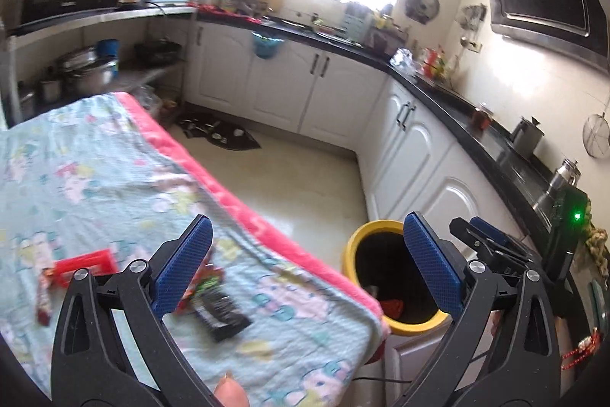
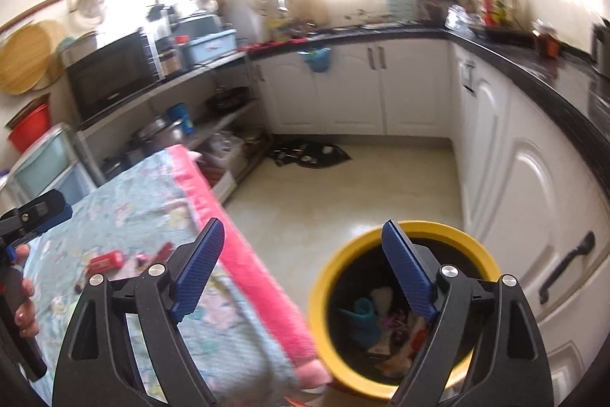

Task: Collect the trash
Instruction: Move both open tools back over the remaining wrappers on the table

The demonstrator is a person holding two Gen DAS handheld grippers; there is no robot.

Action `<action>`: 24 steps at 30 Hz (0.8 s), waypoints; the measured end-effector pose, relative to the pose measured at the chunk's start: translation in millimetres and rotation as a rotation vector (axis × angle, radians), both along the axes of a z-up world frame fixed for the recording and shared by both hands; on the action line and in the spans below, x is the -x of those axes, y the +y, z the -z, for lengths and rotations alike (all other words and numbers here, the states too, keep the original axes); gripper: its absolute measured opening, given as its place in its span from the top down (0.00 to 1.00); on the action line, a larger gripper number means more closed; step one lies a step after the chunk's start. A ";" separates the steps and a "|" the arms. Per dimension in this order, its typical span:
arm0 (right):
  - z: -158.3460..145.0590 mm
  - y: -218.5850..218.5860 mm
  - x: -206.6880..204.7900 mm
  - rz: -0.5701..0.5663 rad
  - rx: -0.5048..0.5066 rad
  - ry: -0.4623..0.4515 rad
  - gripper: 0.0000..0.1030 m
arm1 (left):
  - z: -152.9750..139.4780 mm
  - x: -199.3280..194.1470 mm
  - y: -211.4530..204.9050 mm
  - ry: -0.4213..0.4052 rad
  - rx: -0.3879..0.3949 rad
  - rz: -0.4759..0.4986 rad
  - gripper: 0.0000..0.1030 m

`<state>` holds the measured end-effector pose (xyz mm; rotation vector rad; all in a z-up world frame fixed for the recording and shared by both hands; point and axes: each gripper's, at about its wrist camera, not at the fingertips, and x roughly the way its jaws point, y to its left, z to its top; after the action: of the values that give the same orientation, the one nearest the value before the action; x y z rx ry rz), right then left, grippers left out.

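Both my left tool (image 1: 307, 264) and right tool (image 2: 303, 271) gape empty; black wrapper (image 1: 223, 313) beside yellow bin (image 1: 349, 254) looks light, crinkly: pinch its edge.

Two hand-held black tools with blue finger pads

Left tool (image 1: 307, 266): black plastic arms with triangular cut-outs fill the lower frame, silver round screws at the pivots, cross-hatched blue pads (image 1: 431, 266). Right tool (image 2: 303, 273): the same black arms and silver screws, with ribbed blue pads (image 2: 410, 273); at the left edge a hand (image 2: 23, 292) grips a black handle.
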<state>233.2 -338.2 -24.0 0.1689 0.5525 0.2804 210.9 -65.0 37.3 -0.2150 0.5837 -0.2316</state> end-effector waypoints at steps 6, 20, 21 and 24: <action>-19.8 39.1 18.7 -0.115 -0.005 -0.041 0.18 | -4.8 32.2 44.7 -0.014 0.018 -0.084 0.10; -45.5 117.9 60.9 -0.328 0.022 -0.094 0.16 | -8.4 106.0 120.9 -0.042 0.000 -0.253 0.10; -46.5 125.8 64.4 -0.347 0.027 -0.097 0.16 | -7.8 110.1 124.9 -0.039 -0.001 -0.259 0.10; -47.0 142.0 73.0 -0.387 0.039 -0.100 0.15 | -5.5 123.7 139.0 -0.032 -0.019 -0.293 0.10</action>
<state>160.2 -196.2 23.0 0.0082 0.4883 0.6508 87.3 73.9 42.9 -0.2743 0.5151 0.0541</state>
